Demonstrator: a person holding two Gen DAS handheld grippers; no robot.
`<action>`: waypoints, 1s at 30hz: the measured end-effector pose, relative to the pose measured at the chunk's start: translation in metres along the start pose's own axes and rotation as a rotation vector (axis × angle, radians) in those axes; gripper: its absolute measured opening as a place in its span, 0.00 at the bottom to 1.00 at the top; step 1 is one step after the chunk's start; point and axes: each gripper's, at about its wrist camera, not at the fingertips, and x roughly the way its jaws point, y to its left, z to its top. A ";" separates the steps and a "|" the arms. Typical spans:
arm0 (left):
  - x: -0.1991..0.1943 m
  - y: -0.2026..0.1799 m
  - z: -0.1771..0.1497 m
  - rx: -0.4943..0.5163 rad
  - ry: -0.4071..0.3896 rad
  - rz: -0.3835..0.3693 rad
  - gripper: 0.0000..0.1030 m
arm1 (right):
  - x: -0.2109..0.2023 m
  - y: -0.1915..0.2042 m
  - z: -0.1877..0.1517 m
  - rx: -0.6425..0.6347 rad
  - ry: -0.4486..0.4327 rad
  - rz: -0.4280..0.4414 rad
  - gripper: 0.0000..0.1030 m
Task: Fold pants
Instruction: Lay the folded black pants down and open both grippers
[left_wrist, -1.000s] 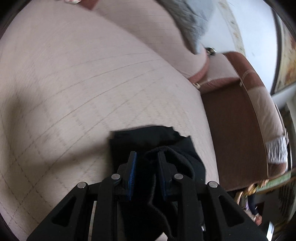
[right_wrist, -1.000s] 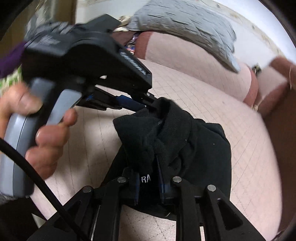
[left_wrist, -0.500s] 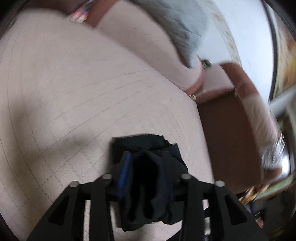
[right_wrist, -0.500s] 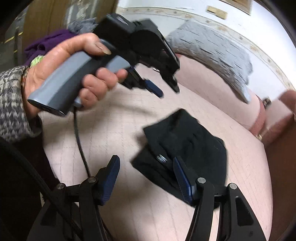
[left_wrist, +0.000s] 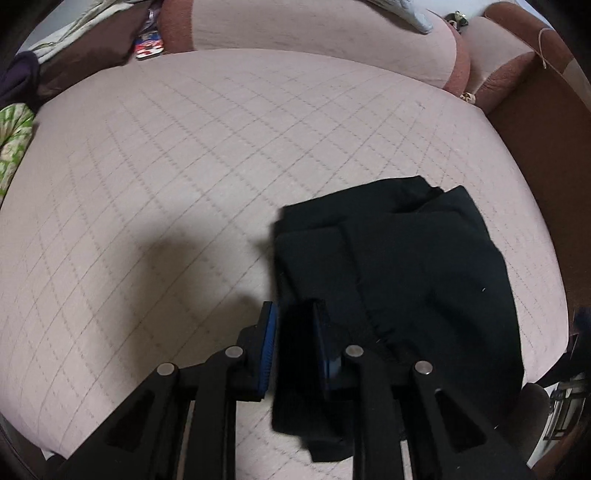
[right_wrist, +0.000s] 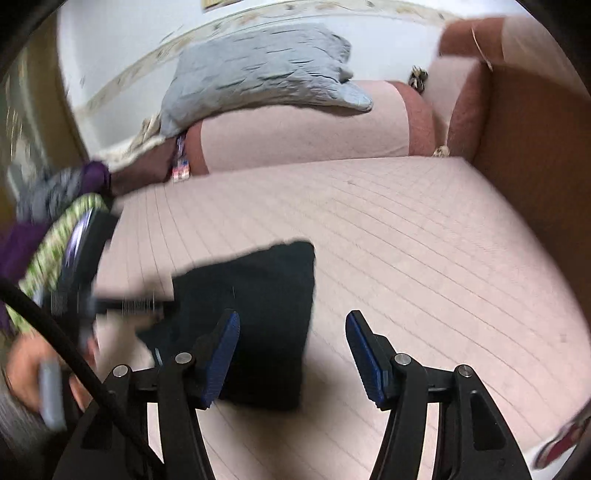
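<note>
The black pants lie folded into a compact bundle on the pink quilted sofa seat. My left gripper is closed on the bundle's near left edge, with black cloth between its blue pads. In the right wrist view the pants lie left of centre. My right gripper is open and empty just above the seat, its left finger over the bundle's right edge. The left gripper shows there as a blurred black shape at the bundle's left side.
A grey pillow rests on the sofa backrest. The brown armrest bounds the seat on the right. Purple and green clothes lie piled at the left end. A colourful packet sits by the backrest.
My right gripper let go of the pants, opened wide and drew back to the right. My left gripper opened, shifted left and closed again on the bundle's left edge. The bundle now lies flat.
</note>
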 end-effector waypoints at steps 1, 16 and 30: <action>0.003 0.004 -0.002 -0.011 0.012 0.021 0.19 | 0.006 -0.002 0.008 0.028 0.001 0.025 0.63; -0.047 0.029 -0.013 -0.140 -0.119 -0.101 0.19 | 0.098 -0.033 0.040 0.292 0.138 0.156 0.53; -0.015 -0.052 -0.054 0.092 -0.169 -0.011 0.25 | 0.055 0.007 -0.052 -0.003 0.220 -0.054 0.56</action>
